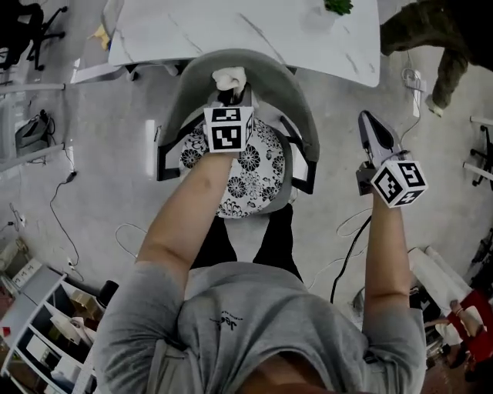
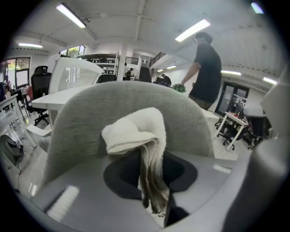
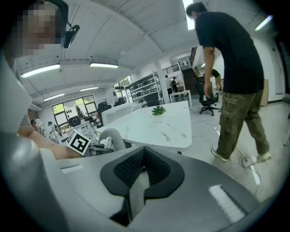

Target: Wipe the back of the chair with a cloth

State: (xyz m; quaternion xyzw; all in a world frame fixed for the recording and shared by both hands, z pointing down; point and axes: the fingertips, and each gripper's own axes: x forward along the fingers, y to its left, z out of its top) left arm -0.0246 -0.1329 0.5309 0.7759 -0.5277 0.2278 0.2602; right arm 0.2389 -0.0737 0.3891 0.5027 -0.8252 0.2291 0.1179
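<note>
The chair has a curved grey fabric back (image 1: 289, 85) and a floral seat cushion (image 1: 250, 173). My left gripper (image 1: 229, 92) reaches over the seat and is shut on a folded white cloth (image 1: 229, 77); the cloth's bunched end lies against the inner face of the back. In the left gripper view the cloth (image 2: 136, 129) hangs between the jaws of the left gripper (image 2: 152, 179), with the chair back (image 2: 81, 113) close behind it. My right gripper (image 1: 370, 123) is shut and holds nothing, over the floor to the right of the chair. The right gripper (image 3: 142, 158) points across the room.
A white table (image 1: 246, 31) with a small plant (image 1: 337, 6) stands just beyond the chair. A person (image 1: 431, 38) stands at the far right, near a power strip (image 1: 414, 79). Cables (image 1: 62, 192) trail on the floor at left, and a shelf unit (image 1: 38, 331) fills the near left corner.
</note>
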